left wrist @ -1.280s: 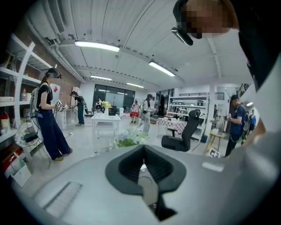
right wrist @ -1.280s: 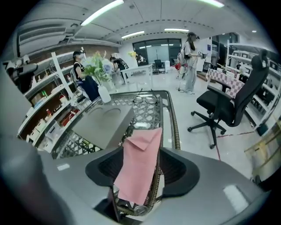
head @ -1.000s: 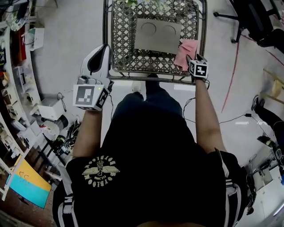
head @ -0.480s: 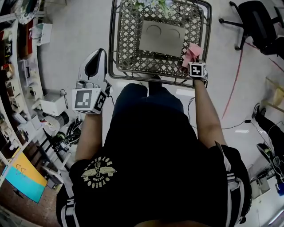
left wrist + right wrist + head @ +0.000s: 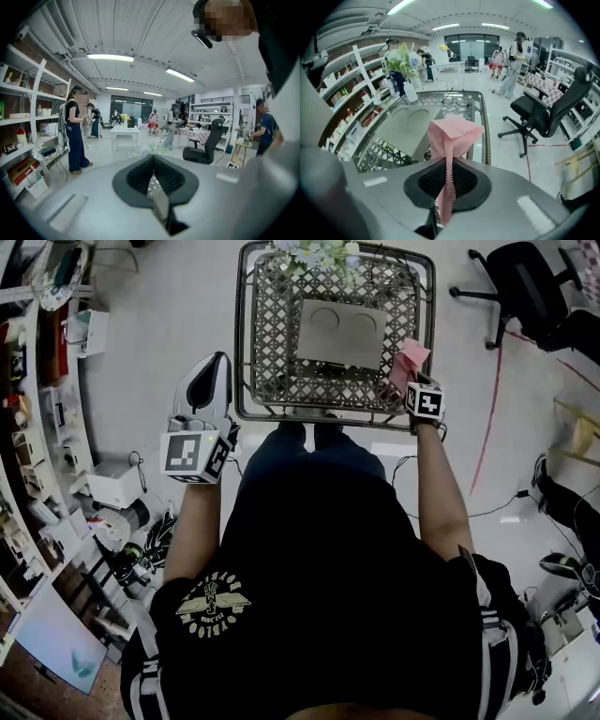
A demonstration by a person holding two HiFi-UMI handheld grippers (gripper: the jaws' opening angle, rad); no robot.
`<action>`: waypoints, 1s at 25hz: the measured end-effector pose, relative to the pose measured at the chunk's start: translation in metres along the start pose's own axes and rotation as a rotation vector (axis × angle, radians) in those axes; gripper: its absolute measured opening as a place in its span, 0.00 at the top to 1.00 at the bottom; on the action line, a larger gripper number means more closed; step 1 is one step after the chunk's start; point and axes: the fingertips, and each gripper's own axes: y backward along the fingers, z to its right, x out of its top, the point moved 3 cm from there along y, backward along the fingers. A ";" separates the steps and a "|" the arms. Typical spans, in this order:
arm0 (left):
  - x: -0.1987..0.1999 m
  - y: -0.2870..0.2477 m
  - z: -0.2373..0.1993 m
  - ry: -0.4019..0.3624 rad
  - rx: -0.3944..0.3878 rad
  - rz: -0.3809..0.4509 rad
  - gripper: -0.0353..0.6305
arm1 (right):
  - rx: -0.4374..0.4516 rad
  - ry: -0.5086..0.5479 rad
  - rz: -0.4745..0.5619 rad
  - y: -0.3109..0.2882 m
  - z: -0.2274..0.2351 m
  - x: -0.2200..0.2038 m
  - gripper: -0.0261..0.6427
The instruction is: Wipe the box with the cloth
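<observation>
Flat beige cardboard box (image 5: 342, 334) lies in the middle of the wire-lattice metal bench (image 5: 246, 352). Pink waffle-weave cloth (image 5: 452, 136) is at the bench's right edge near the box, pinched in the right hand-held gripper (image 5: 449, 176), whose jaws have just been closing on it. Left hand-held gripper (image 5: 212, 367) is beside the bench's left edge, jaws together, nothing between them.

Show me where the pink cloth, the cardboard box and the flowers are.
pink cloth (image 5: 453, 133): right gripper view, its folded top.
cardboard box (image 5: 342, 345): head view, flat top face.
flowers (image 5: 314, 253): head view, the blooms.
</observation>
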 end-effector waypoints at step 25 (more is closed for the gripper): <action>0.042 -0.022 -0.042 0.008 -0.113 0.117 0.95 | 0.121 0.080 0.343 0.136 -0.108 0.171 0.93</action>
